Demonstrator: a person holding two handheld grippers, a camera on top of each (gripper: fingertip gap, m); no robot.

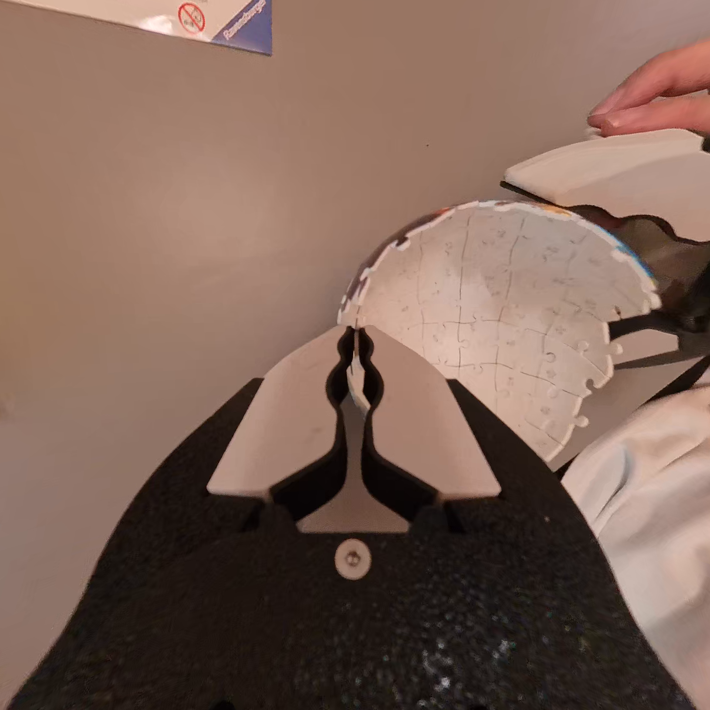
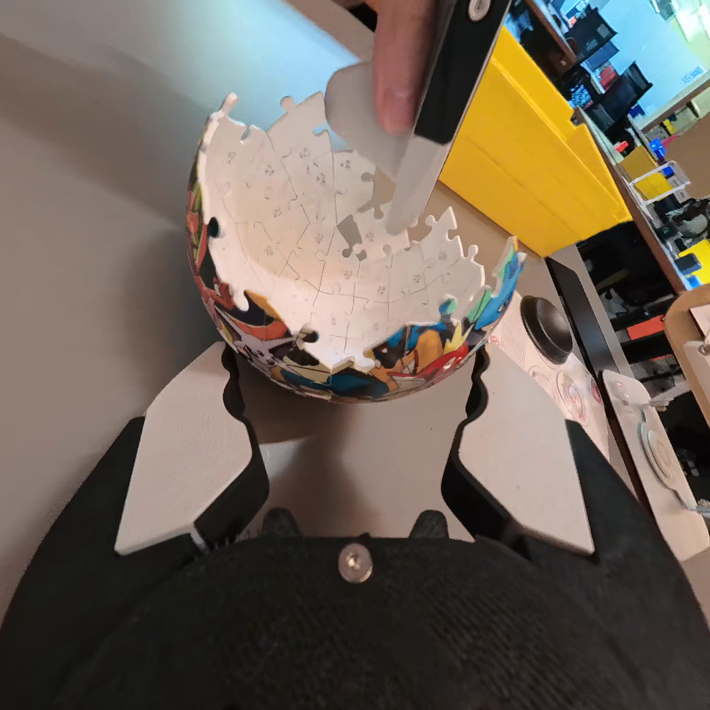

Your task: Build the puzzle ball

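The puzzle ball [image 2: 345, 292] is a half-built shell, colourful outside and white inside, with its open side up. My right gripper [image 2: 353, 363] holds it with one finger on each side of its lower part. My left gripper [image 1: 353, 340] is shut on a thin puzzle piece [image 1: 355, 369] held edge-on between its pads. In the right wrist view the left gripper [image 2: 399, 221] comes from above and its tip meets the shell's jagged far rim. In the left wrist view the shell [image 1: 480, 307] lies just right of the tips, with a white finger [image 1: 599, 169] of the right gripper above it.
A puzzle box corner [image 1: 215, 23] lies at the far left of the beige table [image 1: 153, 230]. A hand [image 1: 653, 103] and a white sleeve [image 1: 653, 538] are at the right. Yellow bins [image 2: 530, 153] and a black round stand [image 2: 545, 330] lie beyond the ball, near the table edge. Tip to tip, the grippers are about 8 cm apart.
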